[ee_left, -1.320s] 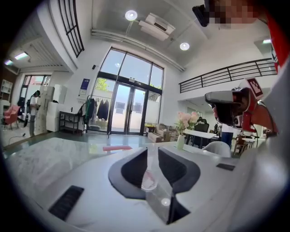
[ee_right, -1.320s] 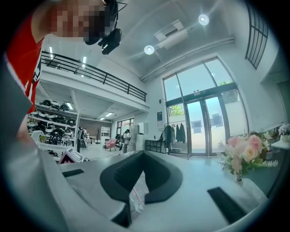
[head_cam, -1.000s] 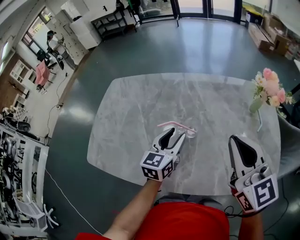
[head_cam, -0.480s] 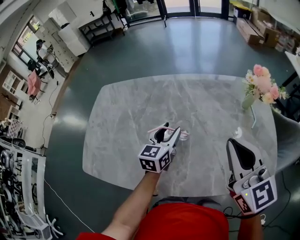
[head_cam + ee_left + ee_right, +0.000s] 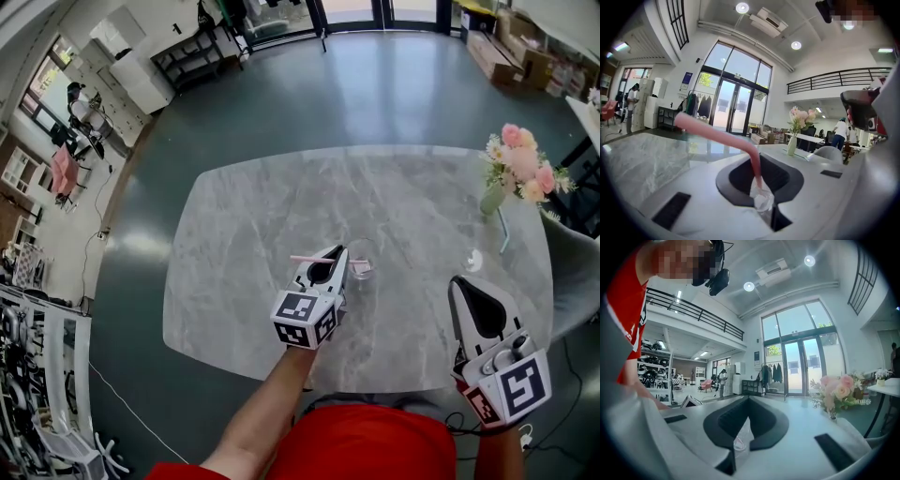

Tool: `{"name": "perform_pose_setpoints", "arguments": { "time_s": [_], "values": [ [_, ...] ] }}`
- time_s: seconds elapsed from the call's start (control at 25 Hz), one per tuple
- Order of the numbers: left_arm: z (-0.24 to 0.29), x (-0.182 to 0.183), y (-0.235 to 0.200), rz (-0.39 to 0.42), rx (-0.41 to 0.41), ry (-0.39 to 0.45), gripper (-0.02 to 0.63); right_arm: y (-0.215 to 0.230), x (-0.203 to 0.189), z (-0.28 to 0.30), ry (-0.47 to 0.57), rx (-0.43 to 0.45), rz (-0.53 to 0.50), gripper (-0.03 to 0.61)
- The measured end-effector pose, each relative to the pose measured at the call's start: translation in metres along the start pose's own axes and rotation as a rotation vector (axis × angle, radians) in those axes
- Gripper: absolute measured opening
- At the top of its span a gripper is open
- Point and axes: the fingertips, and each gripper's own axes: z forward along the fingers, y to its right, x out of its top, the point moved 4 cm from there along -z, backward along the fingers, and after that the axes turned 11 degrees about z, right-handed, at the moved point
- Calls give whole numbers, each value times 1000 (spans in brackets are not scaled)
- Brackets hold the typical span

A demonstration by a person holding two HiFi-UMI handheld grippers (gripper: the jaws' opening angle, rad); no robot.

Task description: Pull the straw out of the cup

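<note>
Over the grey marble table [image 5: 253, 216] in the head view, the left gripper [image 5: 328, 260] sits just beside the clear cup [image 5: 362, 262]. The pink straw [image 5: 305, 259] crosses its tips, lower end inside the cup. The right gripper [image 5: 466, 289] waits well apart.

Left gripper view: the jaws have just been closing and pinch the straw [image 5: 712, 136] below its bend.

Right gripper view: jaws together, empty.

The grasp looks made. Next comes a straight upward pull, gentle enough not to tip the unsteadied cup.
</note>
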Motion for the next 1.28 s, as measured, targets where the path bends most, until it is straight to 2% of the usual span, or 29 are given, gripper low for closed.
{"name": "perform_pose_setpoints", "arguments": {
  "time_s": [0.28, 0.52, 0.84, 1.28],
  "values": [
    [-28, 34, 11, 70, -17, 81, 41, 2, -3, 1, 3, 7, 5, 9],
    [-64, 74, 29, 99, -45, 174, 41, 3, -2, 0, 10, 16, 10, 11],
    [-112, 133, 49, 197, -62, 271, 41, -4, -1, -3, 28, 43, 17, 10],
    [-147, 152, 53, 215, -42, 332, 40, -18, 5, -8, 51, 71, 10, 10]
  ]
}}
